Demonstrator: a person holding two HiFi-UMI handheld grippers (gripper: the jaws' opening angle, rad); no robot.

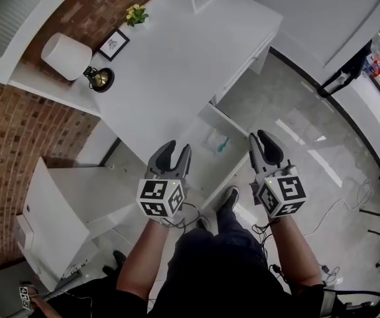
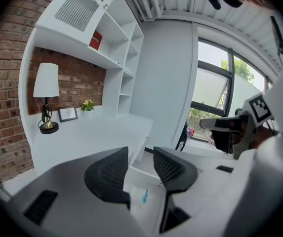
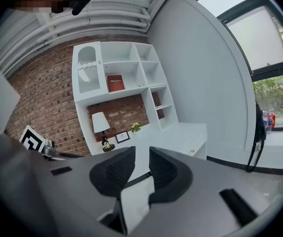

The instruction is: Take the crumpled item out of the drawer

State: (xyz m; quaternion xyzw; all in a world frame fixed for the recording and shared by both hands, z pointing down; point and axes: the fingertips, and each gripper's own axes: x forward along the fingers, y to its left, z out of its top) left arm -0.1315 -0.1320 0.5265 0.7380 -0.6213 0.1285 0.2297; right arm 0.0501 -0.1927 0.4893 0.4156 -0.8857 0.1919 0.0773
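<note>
In the head view the white drawer [image 1: 199,161] stands pulled out under the white desk [image 1: 176,58]. A crumpled white item with a teal streak [image 1: 217,142] lies inside it. My left gripper [image 1: 176,150] hovers over the drawer's near left part, open and holding nothing. My right gripper [image 1: 261,138] hangs just right of the drawer, also open and holding nothing. In the left gripper view the crumpled item [image 2: 142,195] shows below, through the gap of the left gripper [image 2: 141,154]. The right gripper view shows the right gripper [image 3: 142,152] with a narrow gap and nothing in it.
A white lamp [image 1: 67,55], a framed picture [image 1: 113,44] and a small plant [image 1: 136,14] stand at the desk's far left. A low white unit [image 1: 57,204] sits to my left. Cables [image 1: 349,201] trail on the grey floor at right. My shoe [image 1: 228,197] is near the drawer front.
</note>
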